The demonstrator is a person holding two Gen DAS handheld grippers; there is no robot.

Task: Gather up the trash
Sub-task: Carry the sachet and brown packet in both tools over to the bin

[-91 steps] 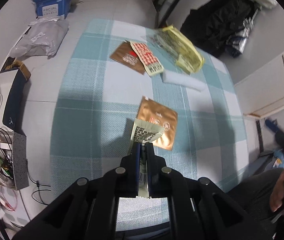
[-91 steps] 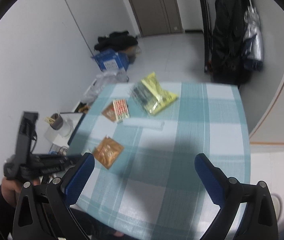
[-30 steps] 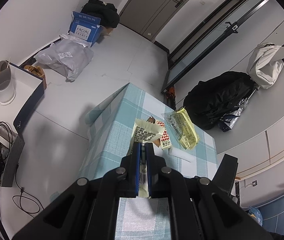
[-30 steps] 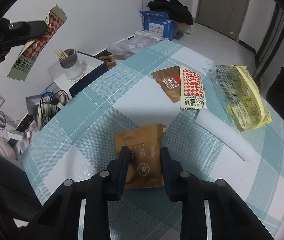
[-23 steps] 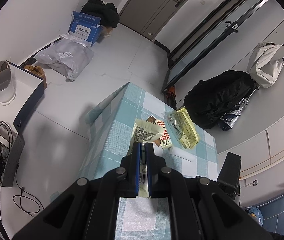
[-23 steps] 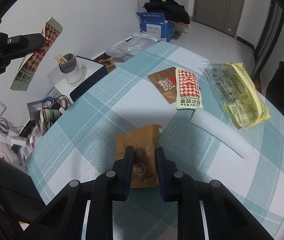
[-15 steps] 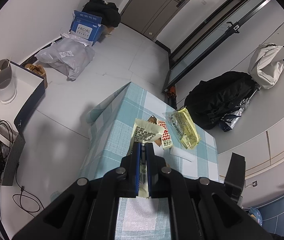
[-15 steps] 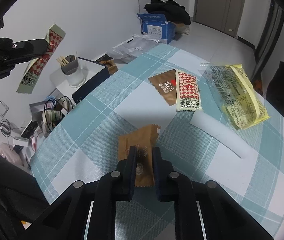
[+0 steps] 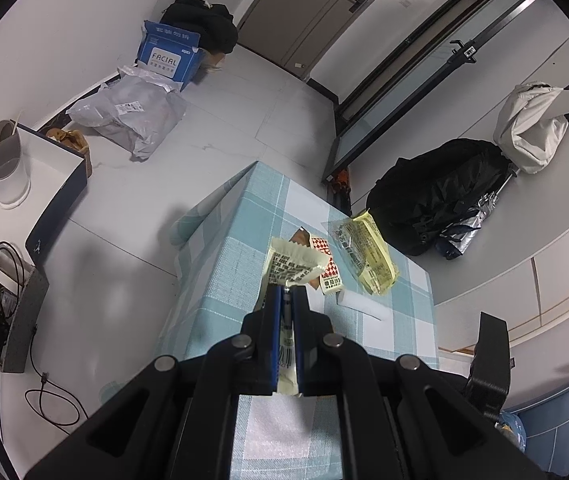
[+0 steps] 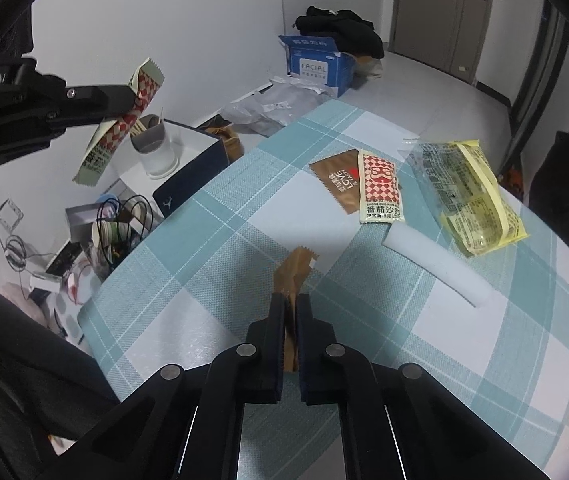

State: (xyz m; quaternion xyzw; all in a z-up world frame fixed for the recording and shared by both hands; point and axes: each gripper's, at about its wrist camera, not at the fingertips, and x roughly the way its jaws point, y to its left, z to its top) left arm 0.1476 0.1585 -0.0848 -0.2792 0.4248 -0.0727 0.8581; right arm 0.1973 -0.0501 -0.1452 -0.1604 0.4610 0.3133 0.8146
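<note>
Pinching the brown wrapper [image 10: 293, 276] off the checked tablecloth [image 10: 212, 216], my right gripper [image 10: 291, 300] had just closed on it, while my left gripper [image 9: 287, 292] held a sauce packet [image 9: 290, 266] aloft, clearing litter

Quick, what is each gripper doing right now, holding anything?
Left gripper: shut on a red-checked sauce packet, held in the air.
Right gripper: just closed on a brown wrapper.
</note>
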